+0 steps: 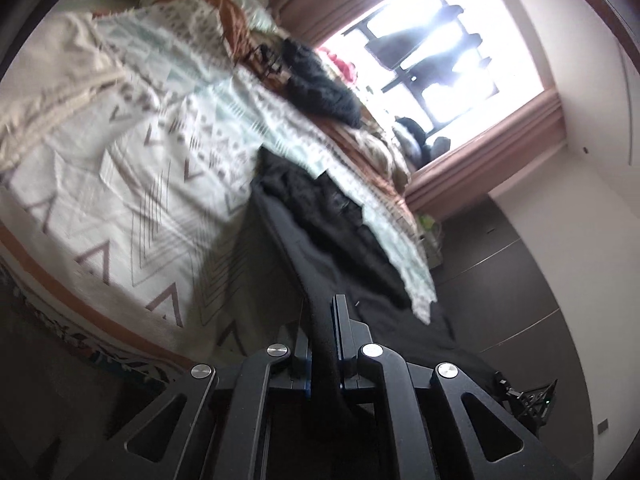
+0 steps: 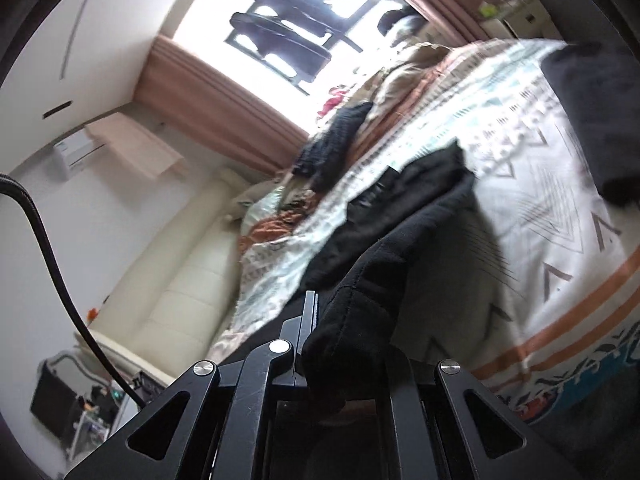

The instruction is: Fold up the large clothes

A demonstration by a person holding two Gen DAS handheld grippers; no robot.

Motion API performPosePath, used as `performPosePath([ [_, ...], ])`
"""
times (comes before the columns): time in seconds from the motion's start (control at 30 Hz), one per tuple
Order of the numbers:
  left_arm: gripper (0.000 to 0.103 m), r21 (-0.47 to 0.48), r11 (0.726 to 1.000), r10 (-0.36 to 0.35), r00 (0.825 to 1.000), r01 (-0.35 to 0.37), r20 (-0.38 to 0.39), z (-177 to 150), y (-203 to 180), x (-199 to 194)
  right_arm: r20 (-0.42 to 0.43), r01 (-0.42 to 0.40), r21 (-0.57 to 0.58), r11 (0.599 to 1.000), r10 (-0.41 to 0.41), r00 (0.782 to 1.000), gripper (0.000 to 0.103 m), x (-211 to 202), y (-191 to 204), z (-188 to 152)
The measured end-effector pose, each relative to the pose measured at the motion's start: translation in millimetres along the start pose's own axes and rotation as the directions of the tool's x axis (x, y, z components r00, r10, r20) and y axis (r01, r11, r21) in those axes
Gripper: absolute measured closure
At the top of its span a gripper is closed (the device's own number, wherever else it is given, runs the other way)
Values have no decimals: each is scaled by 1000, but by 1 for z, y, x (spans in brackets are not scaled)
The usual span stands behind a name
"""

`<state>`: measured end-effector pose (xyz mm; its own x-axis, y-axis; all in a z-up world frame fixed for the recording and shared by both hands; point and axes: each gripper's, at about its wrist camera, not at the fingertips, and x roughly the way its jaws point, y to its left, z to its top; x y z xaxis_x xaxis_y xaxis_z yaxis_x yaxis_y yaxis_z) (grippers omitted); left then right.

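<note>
- Bedroom with a bright window [image 1: 432, 52] and pink curtains; everything I handle lies on the bed [image 1: 132, 184], under its patterned cover.
- My left gripper [image 1: 322, 336] has its jaws pinched nearly together on a band of the black garment [image 1: 320, 208]; the cloth runs between them and back under the camera.
- My right gripper [image 2: 316, 332] is likewise clamped on a bunched edge of the garment [image 2: 400, 216], which spills over the right-hand jaw and hides it.
- From both grips the garment stretches away toward the middle of the bed, where its bulk sits crumpled on the cover. A flap of the cover lies over part of it on the window side.
- Its long axis, as far as I can judge, runs from my jaws toward the far side of the bed; the far end is too rumpled to tell which end it is.
- Step in hand, I judge: lifting the garment by one edge to spread it for the first fold.
- Next move calls for keeping both grips level and apart so the cloth hangs taut, drawing it clear of the cover flap, then laying it flat on the bed.
- A second dark heap [image 1: 320, 84] lies on the bed nearer the window, untouched.
</note>
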<state>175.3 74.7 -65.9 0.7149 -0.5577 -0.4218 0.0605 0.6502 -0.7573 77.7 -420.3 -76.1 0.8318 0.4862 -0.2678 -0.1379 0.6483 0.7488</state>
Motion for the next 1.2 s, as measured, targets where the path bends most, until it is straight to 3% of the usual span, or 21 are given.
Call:
performPosePath([
  [0.37, 96, 109, 991, -95, 989, 83, 116, 3, -50, -86, 48, -90, -93, 992, 94, 994, 95, -53, 66, 1],
  [0.57, 96, 132, 988, -106, 980, 84, 169, 7, -59, -113, 72, -143, -144, 979, 154, 985, 95, -64, 92, 2],
  [0.77, 96, 90, 995, -64, 985, 50, 159, 17, -43, -98, 65, -144, -146, 979, 155, 986, 95, -48, 90, 10],
  [0.87, 96, 123, 992, -19, 987, -1, 160, 23, -45, -82, 45, -133, -138, 982, 140, 989, 95, -37, 83, 13],
  [1.1, 96, 117, 992, 22, 990, -39, 141, 50, -45, -37, 19, -113, -90, 990, 115, 993, 95, -6, 46, 31],
  [1.2, 96, 118, 991, 36, 984, -57, 172, 66, -52, -20, 24, -117, -52, 992, 118, 993, 94, 9, 32, 46],
])
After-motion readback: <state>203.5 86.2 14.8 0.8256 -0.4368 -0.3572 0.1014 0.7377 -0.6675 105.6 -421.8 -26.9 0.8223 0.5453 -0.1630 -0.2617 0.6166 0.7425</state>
